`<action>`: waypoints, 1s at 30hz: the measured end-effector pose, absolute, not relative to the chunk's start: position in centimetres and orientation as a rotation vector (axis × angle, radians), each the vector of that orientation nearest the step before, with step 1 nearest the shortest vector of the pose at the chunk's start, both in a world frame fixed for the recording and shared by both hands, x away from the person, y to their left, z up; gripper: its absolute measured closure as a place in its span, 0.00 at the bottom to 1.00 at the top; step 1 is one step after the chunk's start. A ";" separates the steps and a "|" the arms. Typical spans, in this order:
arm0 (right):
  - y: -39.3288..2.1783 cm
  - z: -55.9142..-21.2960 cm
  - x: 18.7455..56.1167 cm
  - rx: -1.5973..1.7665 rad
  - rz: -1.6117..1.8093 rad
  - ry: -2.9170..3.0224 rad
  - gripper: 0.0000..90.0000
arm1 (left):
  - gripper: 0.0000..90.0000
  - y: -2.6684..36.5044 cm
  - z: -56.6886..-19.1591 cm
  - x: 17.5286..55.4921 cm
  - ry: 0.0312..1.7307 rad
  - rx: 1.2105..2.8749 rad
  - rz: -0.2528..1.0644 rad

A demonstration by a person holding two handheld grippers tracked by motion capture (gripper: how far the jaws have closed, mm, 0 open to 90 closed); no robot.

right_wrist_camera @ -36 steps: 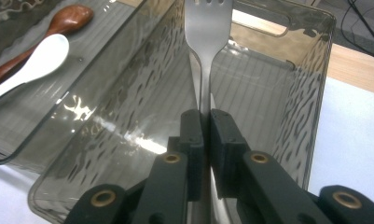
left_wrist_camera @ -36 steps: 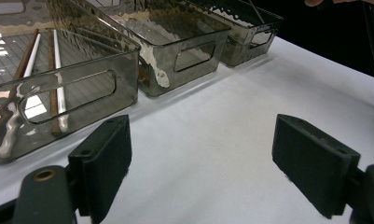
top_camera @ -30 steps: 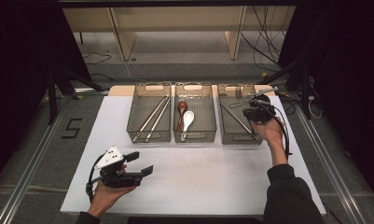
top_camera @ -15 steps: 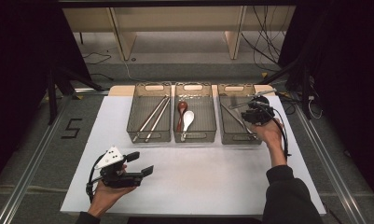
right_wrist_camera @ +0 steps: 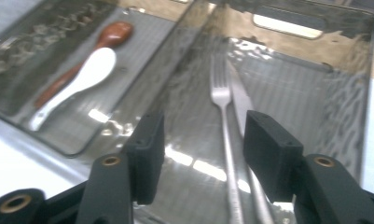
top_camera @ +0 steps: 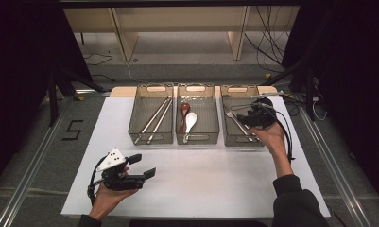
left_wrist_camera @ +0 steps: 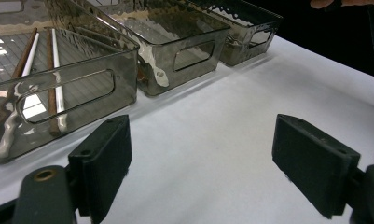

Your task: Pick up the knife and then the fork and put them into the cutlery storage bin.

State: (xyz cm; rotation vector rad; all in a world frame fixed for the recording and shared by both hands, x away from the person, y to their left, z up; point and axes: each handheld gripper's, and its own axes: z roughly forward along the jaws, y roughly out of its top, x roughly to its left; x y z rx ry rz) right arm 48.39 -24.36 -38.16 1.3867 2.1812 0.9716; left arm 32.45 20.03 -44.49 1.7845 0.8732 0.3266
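Three smoky clear bins stand in a row at the back of the white mat point(top_camera: 201, 184). The left bin point(top_camera: 149, 142) holds chopsticks point(top_camera: 154, 119). In the middle bin point(top_camera: 198, 141) lie a brown spoon point(top_camera: 184, 112) and a white spoon point(top_camera: 190, 121). My right gripper point(top_camera: 244, 117) hovers over the right bin point(top_camera: 236, 89); its jaws have just been opening and stand apart. A fork point(right_wrist_camera: 224, 130) and a knife point(right_wrist_camera: 240, 100) lie on the bin floor below my right gripper point(right_wrist_camera: 201, 140), untouched by the pads. My left gripper point(top_camera: 142, 165) rests low at the front left, open and empty point(left_wrist_camera: 201, 163).
Metal rails run along both sides of the table. A "5" mark point(top_camera: 73, 130) sits on the grey surface left of the mat. Cables trail behind the right bin. The bin walls point(left_wrist_camera: 77, 88) rise just ahead of the left gripper.
Little visibly differs in the high view. The right hand has barely shifted over the right bin, and the left hand has kept still.
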 end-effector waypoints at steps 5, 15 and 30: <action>-23.9 -38.2 47.7 1.371 1.025 2.195 0.50 | 0.22 20.1 -44.5 32.5 0.876 1.782 0.319; -23.1 -38.1 46.6 1.380 1.131 2.190 0.44 | 0.22 20.1 -44.5 32.5 0.876 1.785 0.317; -22.0 -38.3 43.9 1.339 1.257 2.195 0.39 | 0.22 20.0 -44.5 32.5 0.879 1.784 0.319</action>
